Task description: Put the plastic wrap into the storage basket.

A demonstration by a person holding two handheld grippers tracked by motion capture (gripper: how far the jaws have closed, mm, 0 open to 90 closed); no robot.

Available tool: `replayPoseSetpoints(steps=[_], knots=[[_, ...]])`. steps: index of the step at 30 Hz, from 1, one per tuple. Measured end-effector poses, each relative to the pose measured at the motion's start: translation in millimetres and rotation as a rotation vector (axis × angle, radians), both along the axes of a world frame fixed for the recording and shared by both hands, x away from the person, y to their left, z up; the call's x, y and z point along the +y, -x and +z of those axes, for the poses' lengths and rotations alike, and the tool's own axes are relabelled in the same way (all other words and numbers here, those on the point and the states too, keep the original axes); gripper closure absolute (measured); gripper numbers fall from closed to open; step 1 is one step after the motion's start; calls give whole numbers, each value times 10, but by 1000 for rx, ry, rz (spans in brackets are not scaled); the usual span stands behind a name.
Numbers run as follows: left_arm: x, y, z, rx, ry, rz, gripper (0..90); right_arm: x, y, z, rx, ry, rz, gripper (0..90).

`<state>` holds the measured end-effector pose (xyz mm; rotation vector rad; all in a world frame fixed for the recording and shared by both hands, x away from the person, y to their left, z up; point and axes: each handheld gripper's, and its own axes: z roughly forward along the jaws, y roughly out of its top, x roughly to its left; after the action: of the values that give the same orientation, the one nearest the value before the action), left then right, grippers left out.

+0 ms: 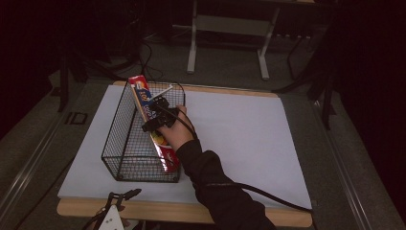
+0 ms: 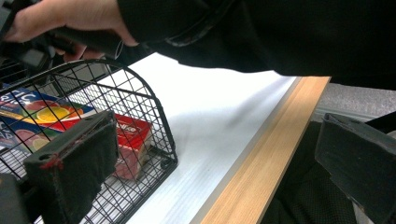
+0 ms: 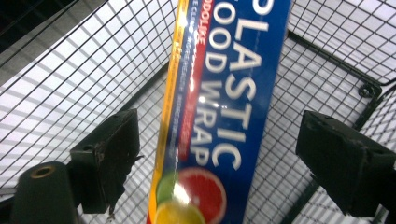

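White tabletop point(image 1: 239, 139), dim room: right gripper point(image 1: 157, 114) stood wide open around the plastic wrap box point(image 1: 152, 120), which lay slanted in the wire basket point(image 1: 122, 143); unsupported, it might slide. Left gripper point(image 1: 119, 199) open, empty.

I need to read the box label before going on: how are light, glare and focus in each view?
High view: dim surroundings, lit white table, plastic wrap box small, print unreadable. Right gripper view: box sharp up top, "PLASTIC FOOD WRAP" legible, with glare spots and blur near the fruit picture. Left gripper view: own jaws soft, wire basket fairly sharp, sleeve dark.
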<state>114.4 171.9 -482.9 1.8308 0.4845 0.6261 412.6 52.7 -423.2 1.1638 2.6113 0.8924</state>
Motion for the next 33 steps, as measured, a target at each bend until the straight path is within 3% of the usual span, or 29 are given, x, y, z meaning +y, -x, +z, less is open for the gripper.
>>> replayPoseSetpoints(steps=[7, 18, 21, 33], knots=[[-13, -13, -4, 5, 0, 3, 2, -223, 94, 137, -56, -38, 24, 131], [-31, -33, -13, 13, -7, 7, 2, -665, 212, 269, -82, -77, 35, 137], [-34, -37, -14, 11, -11, 10, 2, -749, 235, 288, -69, -95, 35, 137], [-31, -44, -14, 12, -12, 11, 2, -1119, 383, 302, -123, -113, 26, 137]])
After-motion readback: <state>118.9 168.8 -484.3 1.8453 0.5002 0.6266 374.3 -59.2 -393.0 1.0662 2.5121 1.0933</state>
